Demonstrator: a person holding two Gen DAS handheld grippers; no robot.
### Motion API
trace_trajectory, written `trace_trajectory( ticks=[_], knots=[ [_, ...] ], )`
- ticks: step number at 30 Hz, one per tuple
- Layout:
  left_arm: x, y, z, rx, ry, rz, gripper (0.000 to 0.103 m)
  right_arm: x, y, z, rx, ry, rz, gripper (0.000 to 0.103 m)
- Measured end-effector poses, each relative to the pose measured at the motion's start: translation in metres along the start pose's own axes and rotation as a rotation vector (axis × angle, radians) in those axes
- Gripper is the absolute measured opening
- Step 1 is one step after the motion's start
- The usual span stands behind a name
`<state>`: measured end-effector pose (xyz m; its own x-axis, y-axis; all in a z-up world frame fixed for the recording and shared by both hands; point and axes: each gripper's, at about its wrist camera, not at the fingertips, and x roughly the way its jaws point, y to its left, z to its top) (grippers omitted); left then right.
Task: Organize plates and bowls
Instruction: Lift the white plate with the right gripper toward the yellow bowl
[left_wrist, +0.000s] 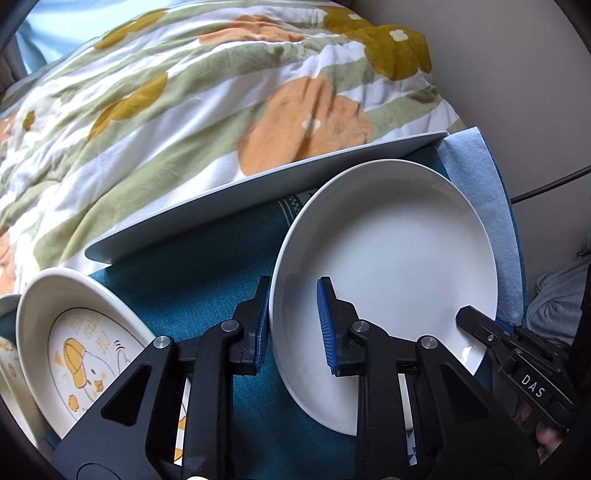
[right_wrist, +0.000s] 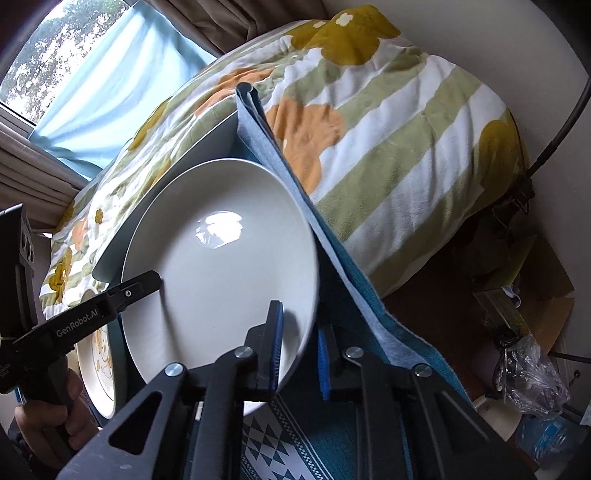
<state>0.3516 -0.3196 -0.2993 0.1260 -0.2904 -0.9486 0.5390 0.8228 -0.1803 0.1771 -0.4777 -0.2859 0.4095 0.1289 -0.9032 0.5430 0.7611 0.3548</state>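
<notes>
Both tools grip the plate (left_wrist: 391, 258): left tool (left_wrist: 293, 325) on one rim, right tool (right_wrist: 301, 347) opposite; duck dish (left_wrist: 85, 343) cut off, blanket (left_wrist: 184, 122) crowds behind.

The left tongs (left_wrist: 291, 325) hide part of the cartoon bowl (left_wrist: 85, 332).

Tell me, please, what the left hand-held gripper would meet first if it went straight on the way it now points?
The left hand-held gripper already straddles the rim of the plain white plate, so that rim sits first in its line. Past it lies the teal cloth under the plate, though depth is hard to judge.
</notes>
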Motion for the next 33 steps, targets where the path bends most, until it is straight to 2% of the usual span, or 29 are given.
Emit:
trace_trajectory(
  ticks=[9,20,28,33],
  knots=[
    [-0.009,-0.005,-0.003,0.019,-0.028,0.034,0.022,-0.010,0.006,0.002,-0.062,-0.041,0.002,0.015],
    [-0.031,-0.012,-0.014,0.009,-0.077,0.036,0.021,-0.028,0.009,0.003,-0.134,-0.099,0.011,0.015],
    [-0.073,-0.016,-0.028,-0.038,-0.164,0.026,0.021,-0.058,0.017,0.005,-0.204,-0.141,0.049,0.015],
    [-0.116,-0.013,-0.049,-0.072,-0.239,0.038,0.021,-0.089,0.037,-0.007,-0.279,-0.180,0.088,0.015]
  ],
)
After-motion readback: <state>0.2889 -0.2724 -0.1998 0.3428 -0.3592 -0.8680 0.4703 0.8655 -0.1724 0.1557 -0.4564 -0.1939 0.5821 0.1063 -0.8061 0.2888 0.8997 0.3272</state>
